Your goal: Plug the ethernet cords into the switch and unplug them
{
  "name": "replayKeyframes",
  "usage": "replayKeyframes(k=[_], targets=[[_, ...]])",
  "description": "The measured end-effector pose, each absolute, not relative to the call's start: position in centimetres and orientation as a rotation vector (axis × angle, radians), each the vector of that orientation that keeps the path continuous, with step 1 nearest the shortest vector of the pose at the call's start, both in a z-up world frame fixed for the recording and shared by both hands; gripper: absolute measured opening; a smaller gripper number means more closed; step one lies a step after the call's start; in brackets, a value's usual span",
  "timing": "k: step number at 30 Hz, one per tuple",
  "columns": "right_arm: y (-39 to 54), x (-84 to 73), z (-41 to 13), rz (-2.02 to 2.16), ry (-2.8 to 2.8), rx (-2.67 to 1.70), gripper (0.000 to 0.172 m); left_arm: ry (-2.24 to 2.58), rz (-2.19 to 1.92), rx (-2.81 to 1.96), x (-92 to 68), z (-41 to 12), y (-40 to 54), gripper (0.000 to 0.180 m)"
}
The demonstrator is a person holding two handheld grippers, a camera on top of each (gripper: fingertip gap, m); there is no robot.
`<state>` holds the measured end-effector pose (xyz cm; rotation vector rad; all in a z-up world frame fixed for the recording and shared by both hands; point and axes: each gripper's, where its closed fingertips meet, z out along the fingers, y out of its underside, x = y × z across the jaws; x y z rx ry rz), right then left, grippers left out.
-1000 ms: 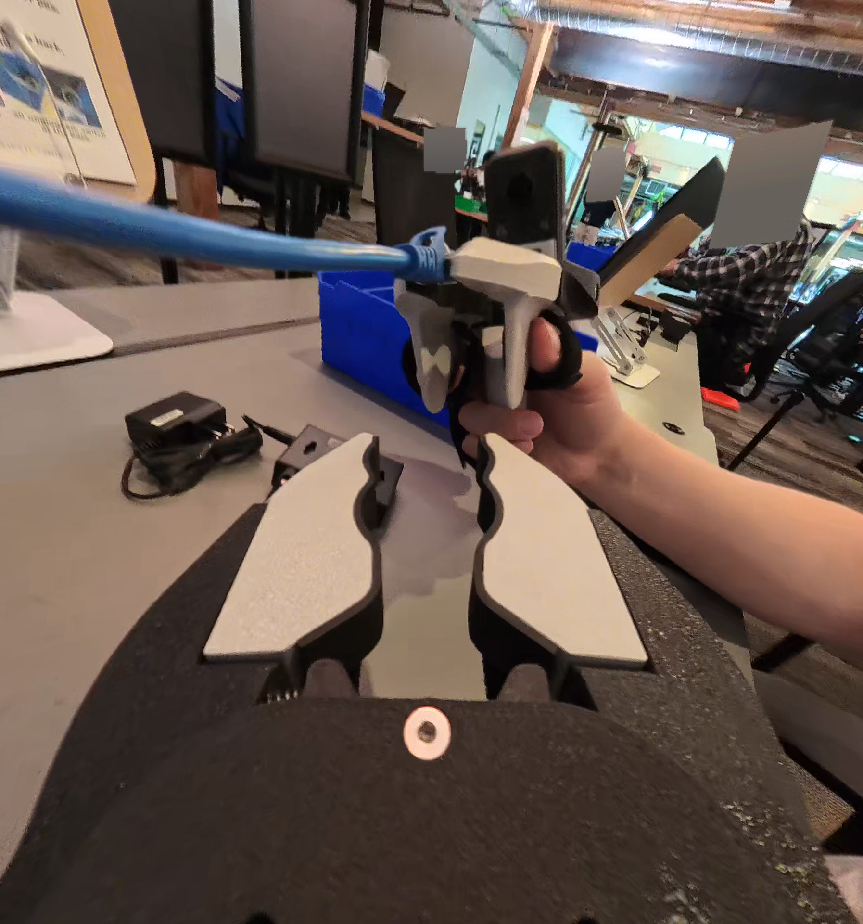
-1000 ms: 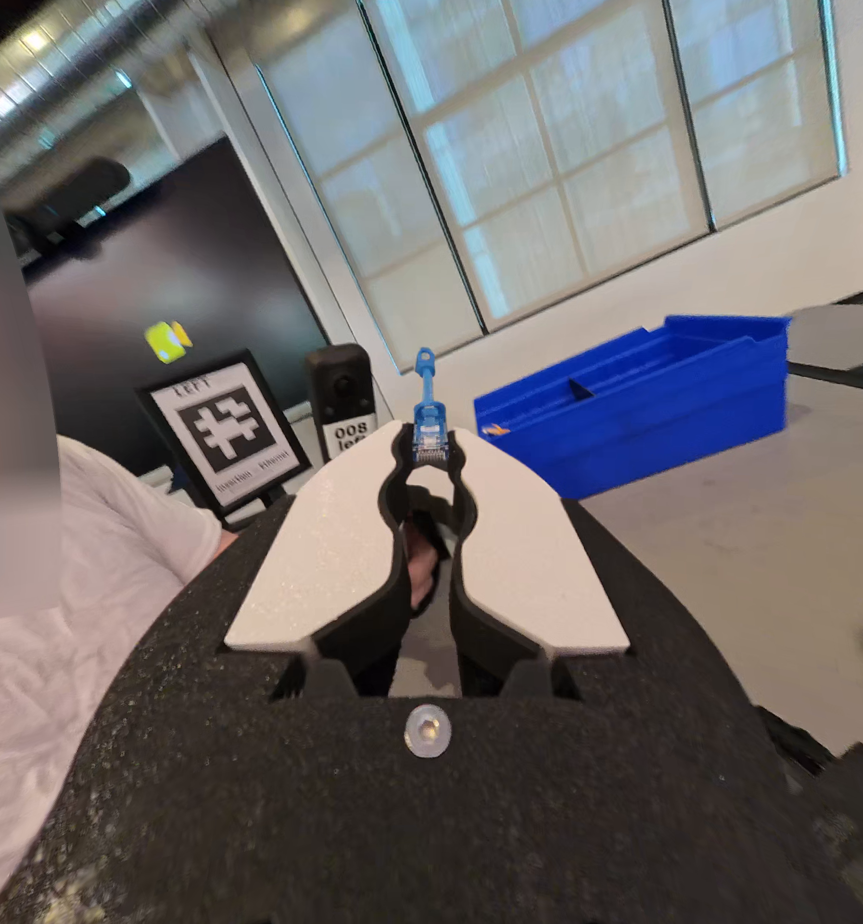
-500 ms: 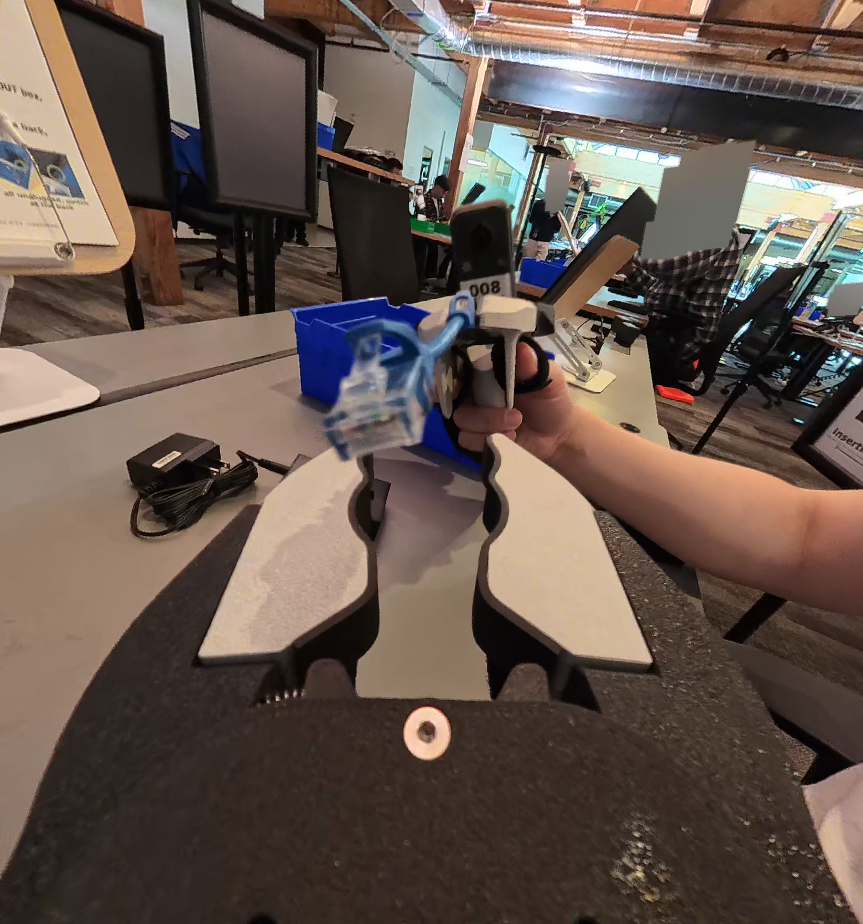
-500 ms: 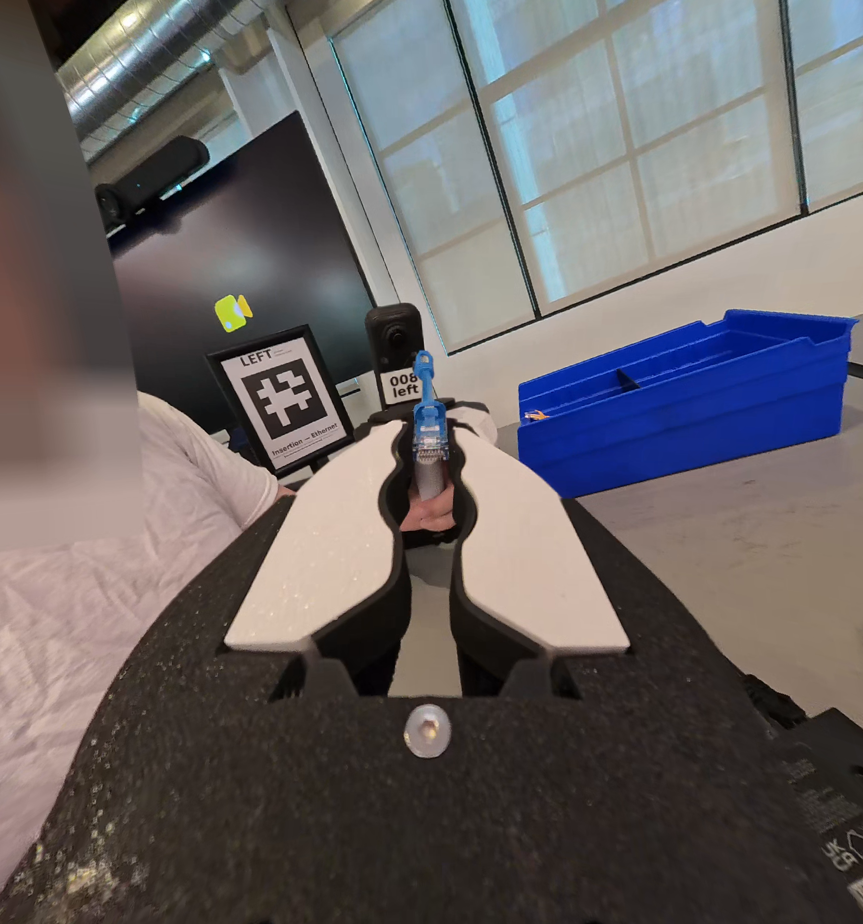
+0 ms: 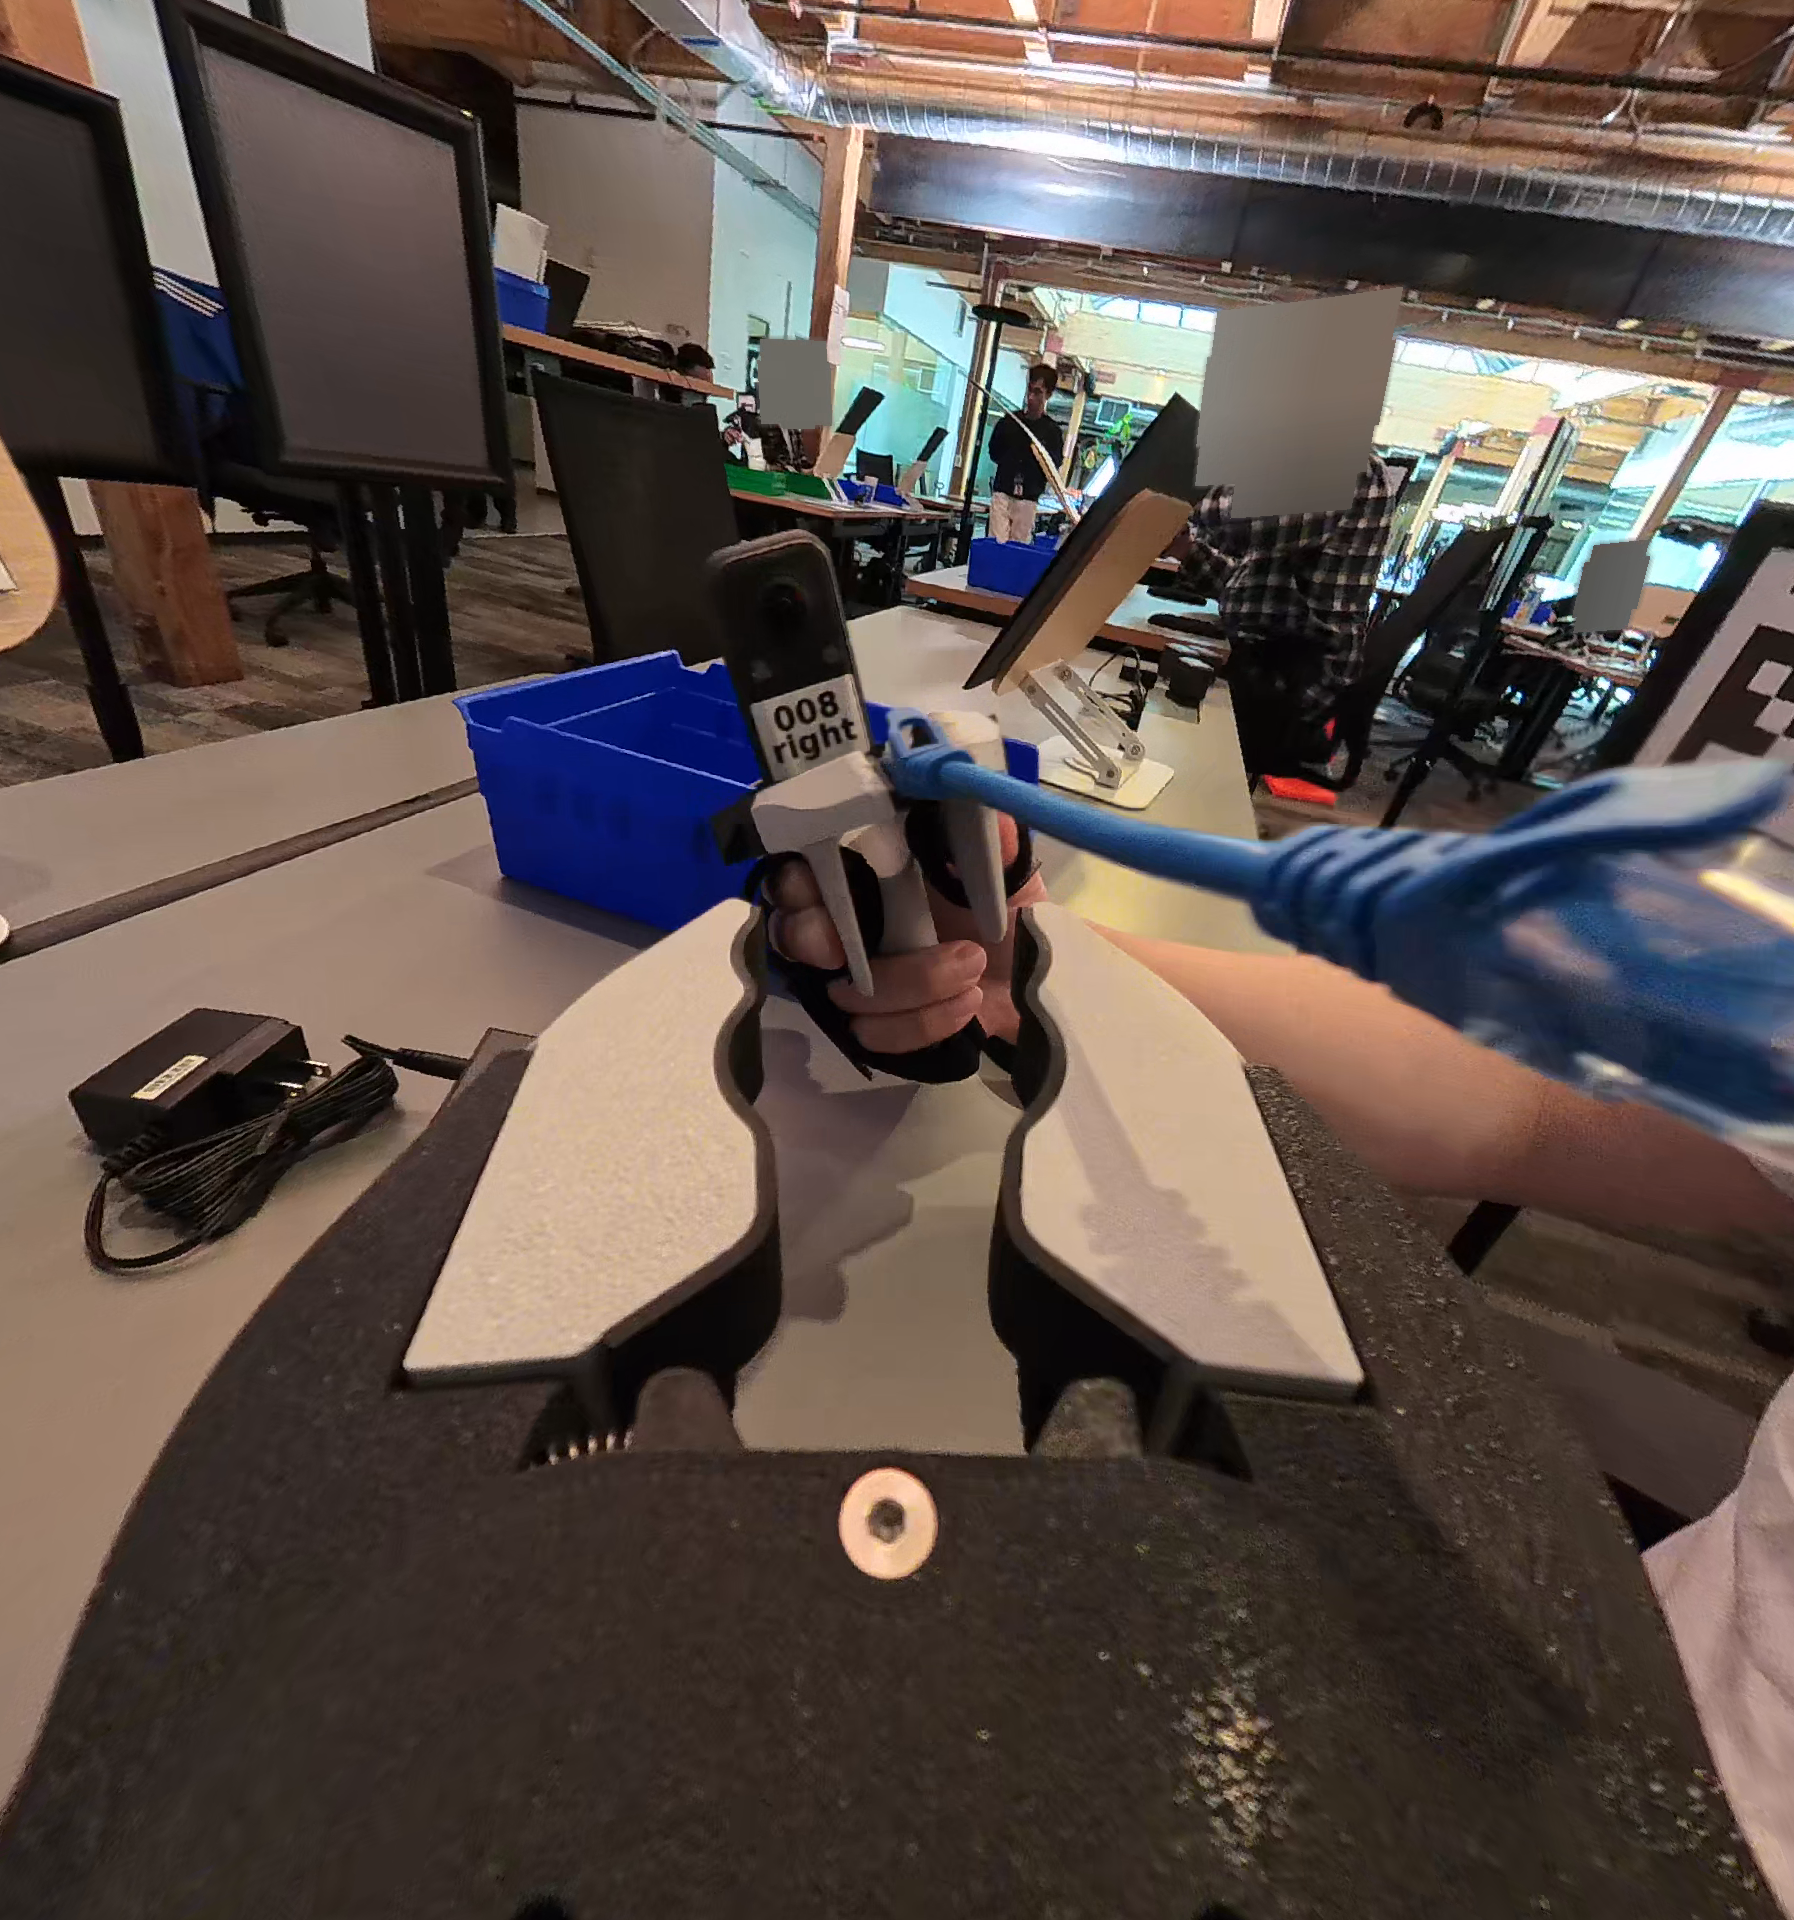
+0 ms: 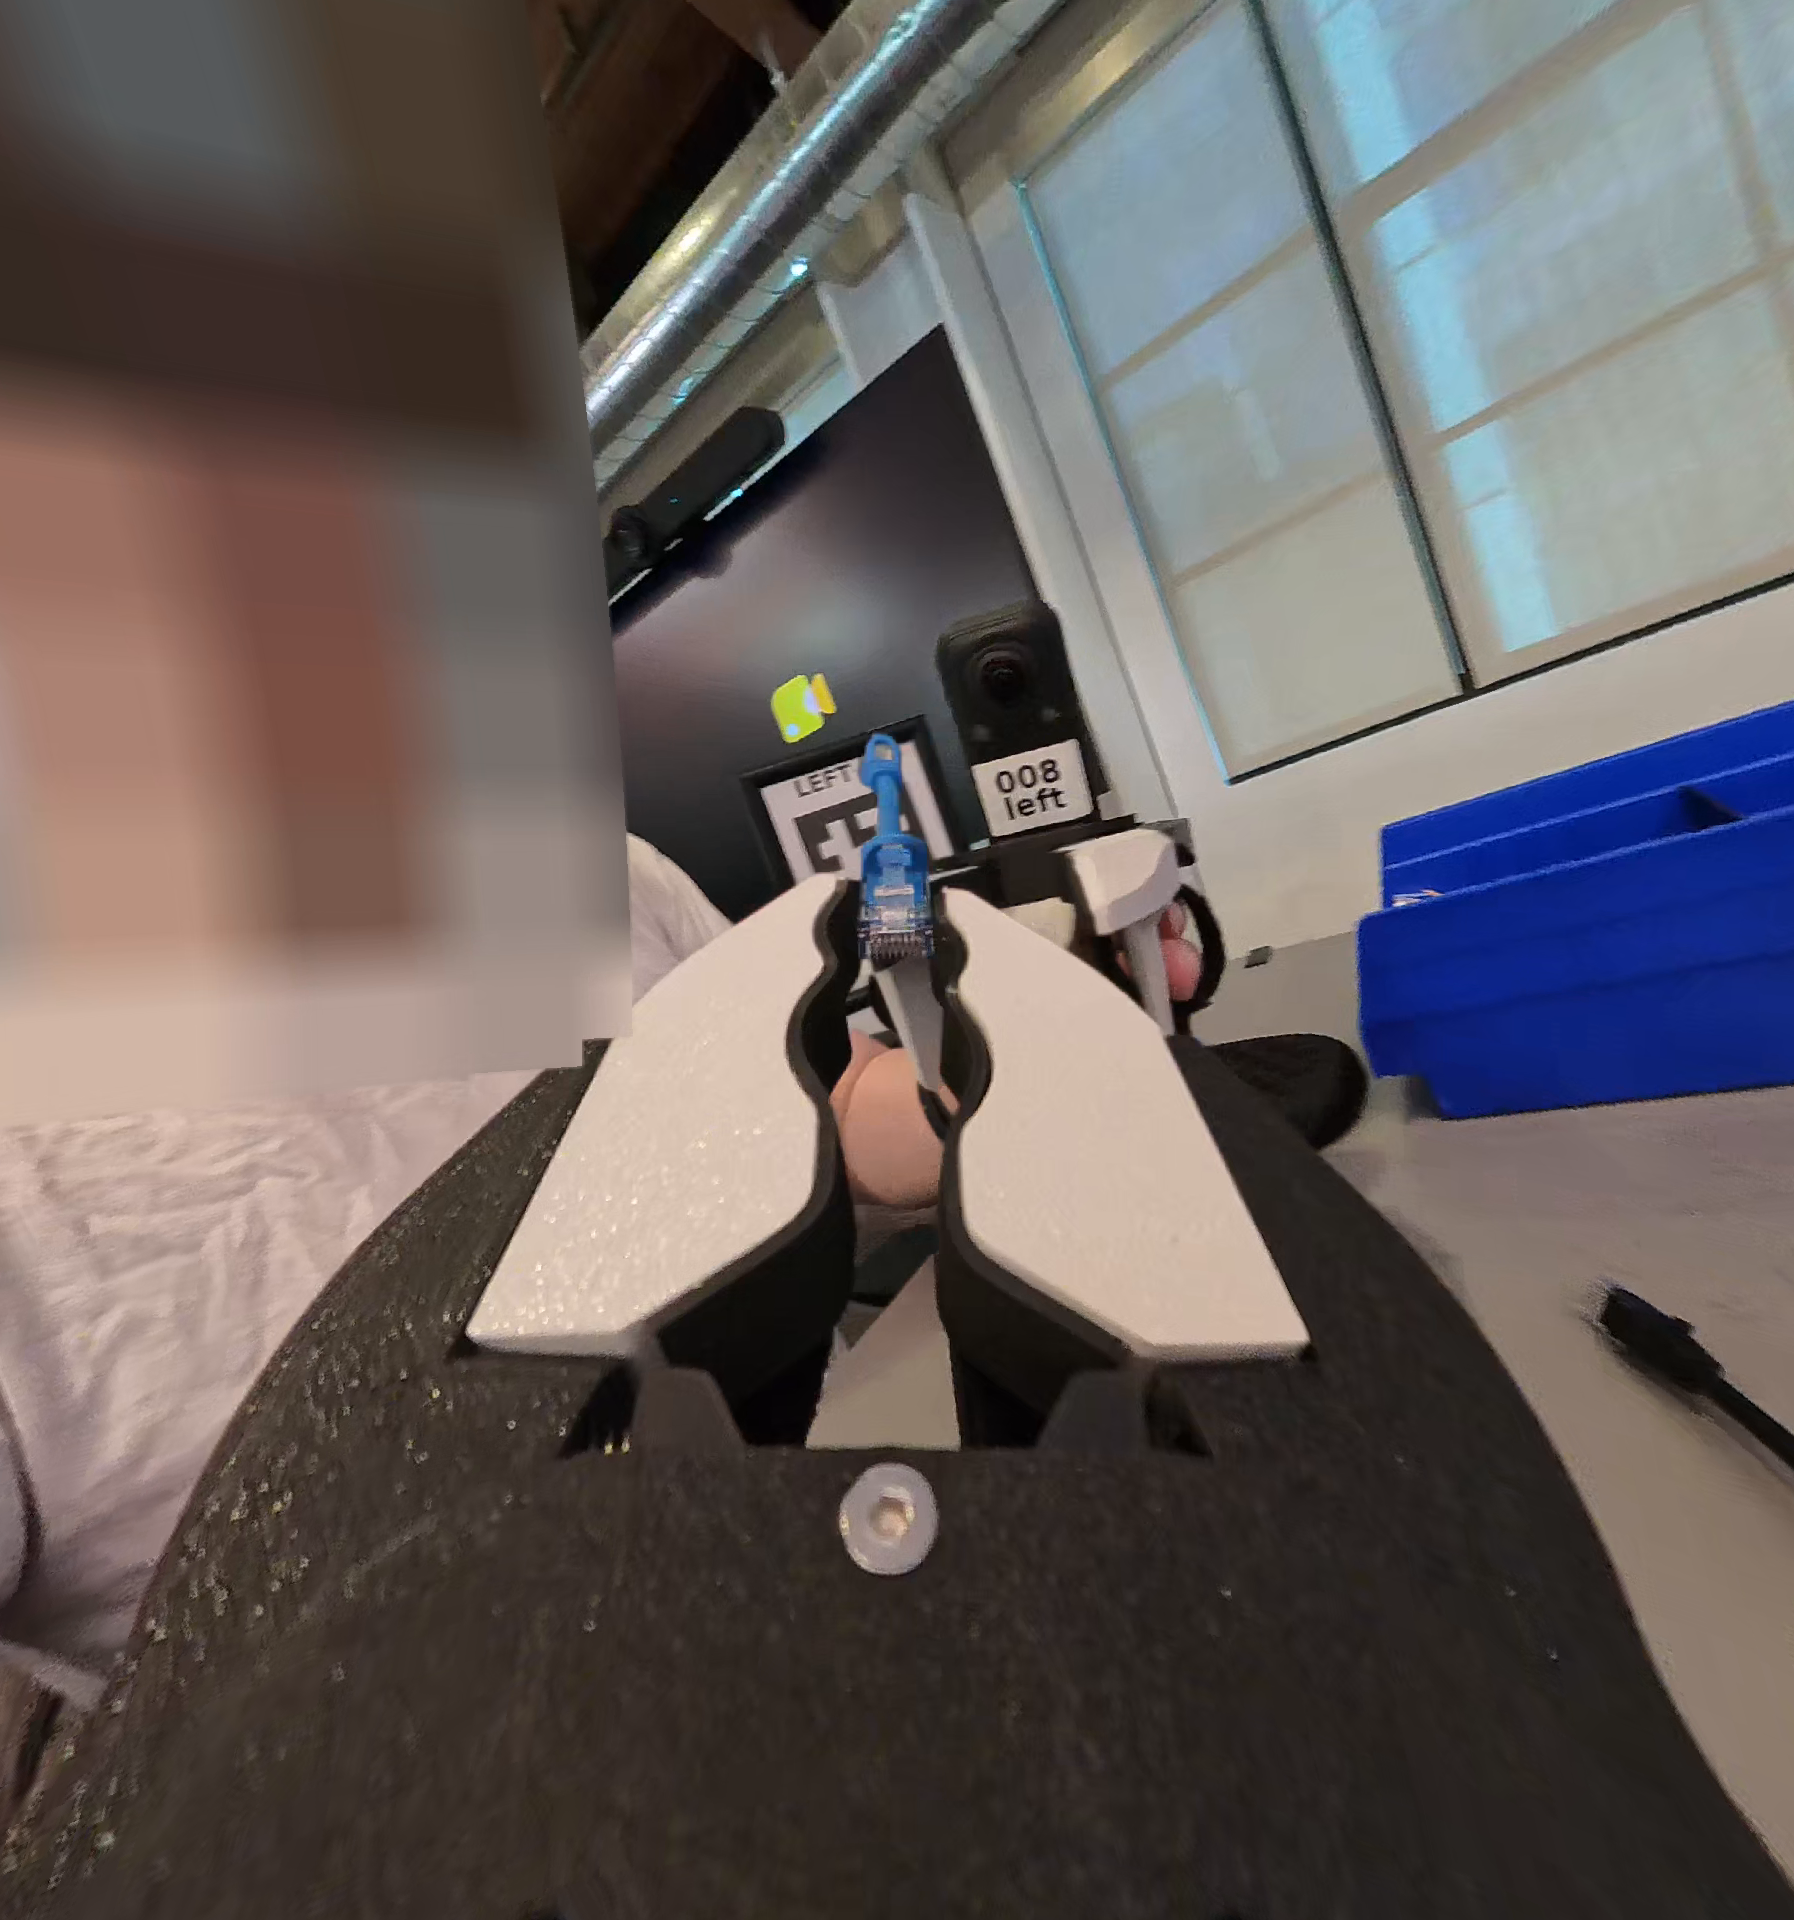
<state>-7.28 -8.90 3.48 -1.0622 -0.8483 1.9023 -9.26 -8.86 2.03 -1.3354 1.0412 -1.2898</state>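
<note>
Plainly, the left gripper [image 5: 882, 997] has its jaws spread on nothing, while the right gripper [image 6: 898, 914] pinches one plug of the blue ethernet cord [image 5: 1101, 821]; its free plug swings at three o'clock. I'd steady that loose end before seeking the switch, which I can't see. On the surface [image 5: 197, 831], a black power adapter [image 5: 186, 1075] lies at nine o'clock; beyond, a blue bin [image 5: 602, 790].

The gap between the spread fingers of the left gripper [image 5: 888, 935] is faced by the right gripper [image 5: 908, 769] and the hand [image 5: 903, 997] holding it. To its right, the way is crossed by the blue ethernet cord [image 5: 1132, 831]. Bare table [image 5: 249, 904] is left between the blue bin [image 5: 602, 790] and the black power adapter [image 5: 186, 1075].
</note>
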Motion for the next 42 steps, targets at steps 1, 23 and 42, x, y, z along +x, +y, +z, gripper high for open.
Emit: replayKeyframes(k=[1, 23, 42], targets=[[-9.3, -7.3, 3.5, 1.919, -0.869, -1.051, 0.012, 1.055, -1.283, -1.334, -9.2, 2.0, -9.0, 0.045], [-6.7, -6.8, -0.6, 1.364, -1.027, -1.454, 0.012, 1.221, -0.917, -1.574, -17.3, -0.4, -6.9, 0.055], [-7.4, -9.5, -0.6, 1.327, -1.075, -1.369, 0.012, 1.372, -1.011, -1.605, -12.0, -2.5, -7.5, 0.042]])
